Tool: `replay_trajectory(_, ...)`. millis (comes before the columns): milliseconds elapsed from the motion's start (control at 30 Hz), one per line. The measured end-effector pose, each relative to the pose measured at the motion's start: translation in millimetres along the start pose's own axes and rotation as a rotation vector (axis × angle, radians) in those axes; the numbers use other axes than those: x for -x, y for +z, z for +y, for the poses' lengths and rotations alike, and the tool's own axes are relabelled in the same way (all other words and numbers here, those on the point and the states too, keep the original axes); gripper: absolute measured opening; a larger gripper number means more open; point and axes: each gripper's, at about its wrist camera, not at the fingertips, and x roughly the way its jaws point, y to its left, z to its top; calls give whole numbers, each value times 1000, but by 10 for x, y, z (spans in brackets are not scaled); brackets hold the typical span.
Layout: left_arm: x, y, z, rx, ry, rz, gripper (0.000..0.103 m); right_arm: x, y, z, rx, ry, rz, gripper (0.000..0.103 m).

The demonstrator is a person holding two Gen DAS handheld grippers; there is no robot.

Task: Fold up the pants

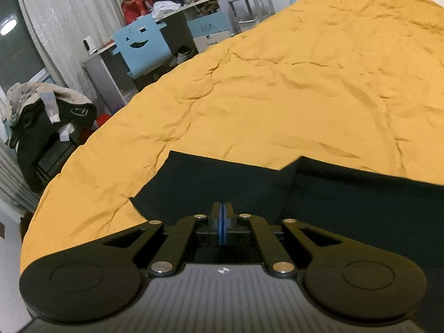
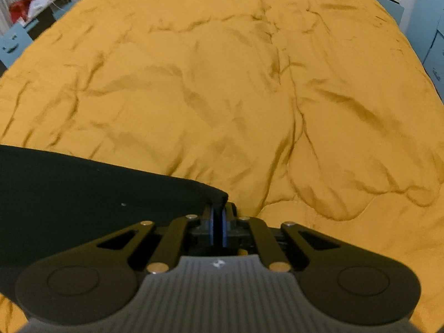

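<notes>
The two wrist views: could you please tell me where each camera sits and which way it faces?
Left wrist: on the left gripper, looking along its shut fingers over the dark pants and yellow bedcover toward a cluttered desk.
Right wrist: on the right gripper, pinching a corner of the pants, facing up the bedcover.
Shared: pants, bedcover and desk.

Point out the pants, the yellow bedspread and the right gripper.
pants (image 1: 222, 183): left wrist view, flat dark panel ahead of the fingers.
yellow bedspread (image 2: 222, 83): right wrist view, wrinkled middle.
right gripper (image 2: 218, 216): right wrist view, between the fingertips, which pinch the pants' corner.
</notes>
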Motion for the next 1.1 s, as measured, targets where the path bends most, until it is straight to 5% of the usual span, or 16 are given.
replay_trajectory(67,94,-36,-7,-13,-6,-6,8,99,-27,3,-20,-34,-22,13)
replay_trajectory(233,412,-124,-105,-22,-73,-26,8,594,-355,104,2,-56,-119,15)
replay_trajectory(300,546,-181,-214,-34,-118,-28,8,784,-561,194,1,-68,-145,25)
replay_trajectory(367,682,-252,-358,-42,-164,-24,8,928,-788,289,-4,-114,-172,54)
replay_trajectory(500,954,-400,-671,-57,-264,-24,8,1000,-1182,227,-223,-204,-140,62)
replay_trajectory(633,1204,-567,-931,-32,-373,-20,8,1007,-1528,-41,-570,1,-177,60)
replay_trajectory(733,1348,-663,-1122,-31,-428,-20,8,916,-1632,-94,-701,54,-217,44)
replay_trajectory(767,1392,-689,-1194,-32,-446,-22,8,887,-1631,-83,-719,67,-225,28)
replay_trajectory(867,1490,-742,-1355,-34,-495,-20,8,919,-1619,-38,-718,82,-262,5)
replay_trajectory(1100,1547,-815,-1503,-64,-538,-1,8,693,-1718,-197,-699,100,-217,3)
